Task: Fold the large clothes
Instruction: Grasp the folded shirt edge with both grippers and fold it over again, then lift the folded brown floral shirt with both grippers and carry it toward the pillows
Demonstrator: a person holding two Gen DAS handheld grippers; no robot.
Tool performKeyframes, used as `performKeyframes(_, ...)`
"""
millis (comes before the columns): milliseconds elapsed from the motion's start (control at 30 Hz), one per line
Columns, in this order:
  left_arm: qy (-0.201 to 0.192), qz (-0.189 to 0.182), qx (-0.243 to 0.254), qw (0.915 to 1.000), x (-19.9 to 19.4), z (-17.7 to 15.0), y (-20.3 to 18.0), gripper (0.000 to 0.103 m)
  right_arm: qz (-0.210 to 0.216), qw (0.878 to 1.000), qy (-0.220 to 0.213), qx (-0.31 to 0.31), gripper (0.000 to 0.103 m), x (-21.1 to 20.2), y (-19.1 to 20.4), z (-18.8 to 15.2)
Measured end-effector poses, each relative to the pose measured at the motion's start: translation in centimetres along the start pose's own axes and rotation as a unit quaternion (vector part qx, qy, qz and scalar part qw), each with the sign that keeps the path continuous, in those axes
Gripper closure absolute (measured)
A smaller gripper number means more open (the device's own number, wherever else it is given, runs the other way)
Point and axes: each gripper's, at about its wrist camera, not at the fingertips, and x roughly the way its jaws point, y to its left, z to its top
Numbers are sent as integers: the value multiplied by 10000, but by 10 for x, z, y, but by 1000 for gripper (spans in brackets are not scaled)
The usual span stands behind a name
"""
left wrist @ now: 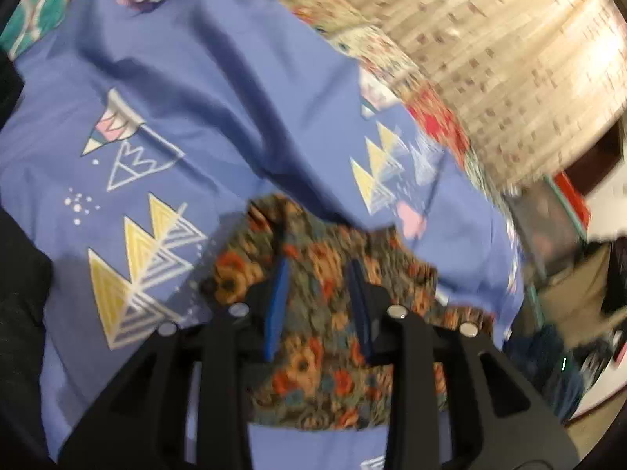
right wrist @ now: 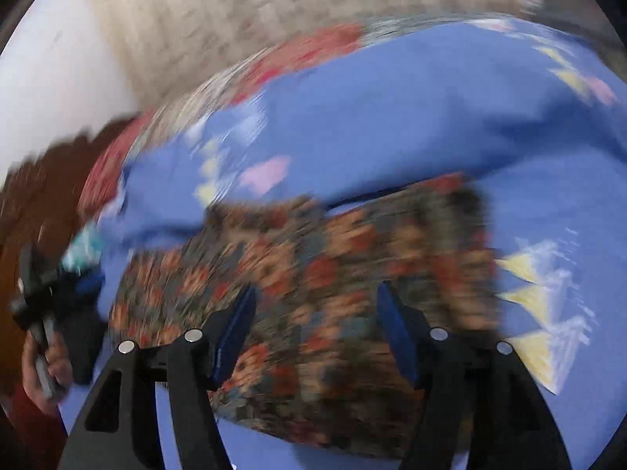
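Left gripper: the left gripper (left wrist: 319, 305) sits at the bottom middle of the left wrist view. Its two blue fingers (left wrist: 276, 313) stand a little way apart, so it is partly open. Flowery cloth shows in the gap, but I cannot tell if the fingers pinch it.

Right gripper: the right gripper (right wrist: 317, 337) sits at the bottom middle of the right wrist view. Its blue fingers (right wrist: 235, 329) are spread wide. Nothing is squeezed between them.

Flowery cloth: a folded cloth with orange and red flowers (left wrist: 325, 313) lies right in front of the left gripper. In the right wrist view the same cloth (right wrist: 313, 293) fills the middle, very blurry.

Blue sheet: a big blue sheet with yellow and white triangles (left wrist: 188, 98) lies under the flowery cloth and spreads to the upper left of the frame. A hump of it (right wrist: 392, 125) rises behind the flowery cloth in the right wrist view.

Bed cover: a red and cream patterned cover (left wrist: 439, 117) peeks out past the sheet's right edge.

Curtain: a pale curtain with small squares (left wrist: 509, 39) fills the upper right.

Hand: at the left edge of the right wrist view, a hand (right wrist: 47, 364) holds the other tool's handle.
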Motion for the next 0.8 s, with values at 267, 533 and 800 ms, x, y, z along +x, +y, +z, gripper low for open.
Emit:
performKeyframes(267, 714, 935, 725, 9904, 72, -10, 1, 73, -352, 9761, -236, 2131, 31, 4, -104, -3)
performKeyframes(533, 43, 768, 146, 9969, 16, 8, 22, 20, 47, 9688, -1031, 2252, -1, -73, -112, -36)
performKeyframes(800, 1482, 449, -295, 9875, 84, 8, 51, 20, 662, 9708, 387, 2273, -4, -10, -127, -43)
